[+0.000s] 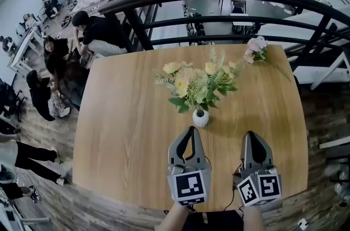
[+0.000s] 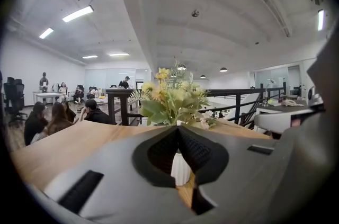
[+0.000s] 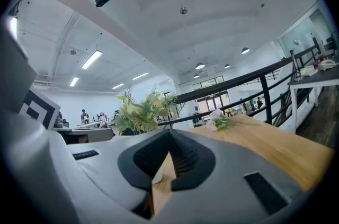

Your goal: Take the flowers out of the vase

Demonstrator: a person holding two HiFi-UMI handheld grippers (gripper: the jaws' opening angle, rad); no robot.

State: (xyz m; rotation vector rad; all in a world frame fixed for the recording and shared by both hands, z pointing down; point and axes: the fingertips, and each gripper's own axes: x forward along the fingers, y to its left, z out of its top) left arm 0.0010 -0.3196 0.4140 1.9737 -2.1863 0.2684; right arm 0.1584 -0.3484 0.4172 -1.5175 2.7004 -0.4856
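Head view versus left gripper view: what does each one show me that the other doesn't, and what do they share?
Only the head view: the right gripper beside the left gripper, both short of the vase. Only the left gripper view: its jaws shut tip to tip with nothing between them, and the ceiling lights. Both: the vase, its yellow flowers and the wooden table.

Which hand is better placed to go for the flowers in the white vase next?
Left, probably. The left tongs point straight at the small white vase of yellow flowers, just short of it; the right tongs sit off to its side. Both are shut.
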